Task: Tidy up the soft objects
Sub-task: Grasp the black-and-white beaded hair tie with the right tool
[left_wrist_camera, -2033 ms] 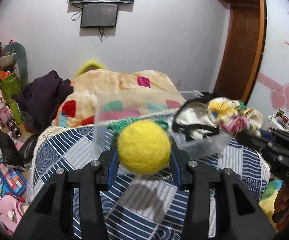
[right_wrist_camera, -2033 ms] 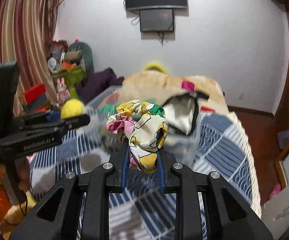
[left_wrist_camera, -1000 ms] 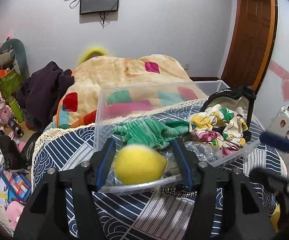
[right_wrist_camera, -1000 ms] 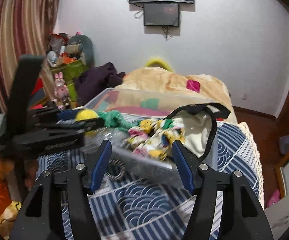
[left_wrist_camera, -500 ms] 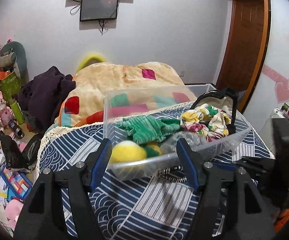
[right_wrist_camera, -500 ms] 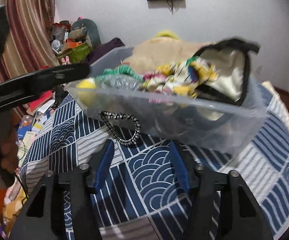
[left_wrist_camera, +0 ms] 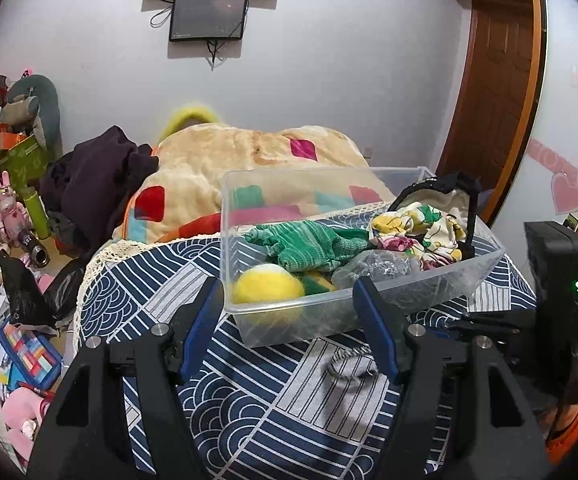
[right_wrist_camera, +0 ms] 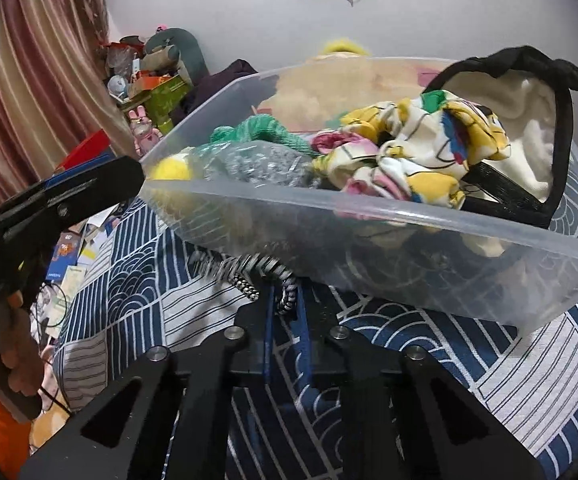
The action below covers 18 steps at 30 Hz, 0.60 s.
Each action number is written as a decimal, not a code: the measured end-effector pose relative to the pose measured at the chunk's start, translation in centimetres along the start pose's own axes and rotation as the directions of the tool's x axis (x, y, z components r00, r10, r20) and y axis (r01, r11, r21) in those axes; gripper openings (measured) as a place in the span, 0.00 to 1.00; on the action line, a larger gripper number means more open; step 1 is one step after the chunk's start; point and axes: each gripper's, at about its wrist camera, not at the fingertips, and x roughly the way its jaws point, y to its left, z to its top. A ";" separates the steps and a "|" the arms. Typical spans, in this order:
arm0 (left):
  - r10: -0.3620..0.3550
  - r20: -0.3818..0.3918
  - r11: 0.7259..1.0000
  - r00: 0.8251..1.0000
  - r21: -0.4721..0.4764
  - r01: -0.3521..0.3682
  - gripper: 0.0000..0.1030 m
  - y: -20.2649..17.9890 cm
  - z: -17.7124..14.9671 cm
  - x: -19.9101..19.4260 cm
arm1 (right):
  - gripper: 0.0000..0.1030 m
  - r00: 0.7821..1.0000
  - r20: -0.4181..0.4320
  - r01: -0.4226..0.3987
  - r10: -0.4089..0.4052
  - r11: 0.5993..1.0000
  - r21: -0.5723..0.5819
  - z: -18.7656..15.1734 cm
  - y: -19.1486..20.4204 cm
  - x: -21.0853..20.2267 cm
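Note:
A clear plastic bin (left_wrist_camera: 485, 264) (right_wrist_camera: 449, 224) stands on the patterned bed. In it lie a yellow felt ball (left_wrist_camera: 267, 290) (right_wrist_camera: 169, 168), a green knit cloth (left_wrist_camera: 309, 244), a grey mesh piece (left_wrist_camera: 377, 266), a floral scrunchie (left_wrist_camera: 413, 232) (right_wrist_camera: 417, 156) and a black-rimmed pouch (right_wrist_camera: 529, 120). My left gripper (left_wrist_camera: 289, 324) is open and empty in front of the bin. My right gripper (right_wrist_camera: 287, 304) is shut on a black-and-white striped hair tie (right_wrist_camera: 249, 276) lying on the bed at the bin's near wall; the tie also shows in the left wrist view (left_wrist_camera: 349, 360).
A beige patchwork blanket (left_wrist_camera: 257, 160) and dark clothes (left_wrist_camera: 97, 184) lie behind the bin. Toys and boxes crowd the floor at the left (left_wrist_camera: 13, 240). A wooden door (left_wrist_camera: 493, 100) is at the right. The blue wave-patterned cover (left_wrist_camera: 249, 400) spreads in front.
Both grippers opened and dropped the yellow ball and the floral scrunchie into the bin. The right gripper then moved down to the bed and closed on the striped hair tie.

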 end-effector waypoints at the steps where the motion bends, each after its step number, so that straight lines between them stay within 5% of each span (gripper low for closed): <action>1: 0.000 0.004 1.000 1.000 -0.005 0.000 0.65 0.1 0.0 -0.1 | 0.08 1.000 0.011 0.002 -0.002 1.000 -0.009 -0.1 0.2 -0.3; 12: 0.009 0.121 1.000 0.993 0.020 -0.011 0.65 -0.5 1.1 -3.3 | 0.08 0.976 0.216 0.020 -0.006 0.998 -0.061 2.0 1.8 -7.0; 18: 0.019 0.173 0.998 0.985 0.048 -0.028 0.65 -1.4 1.7 -4.2 | 0.08 0.957 0.266 0.122 -0.111 0.992 -0.024 5.6 1.1 -6.6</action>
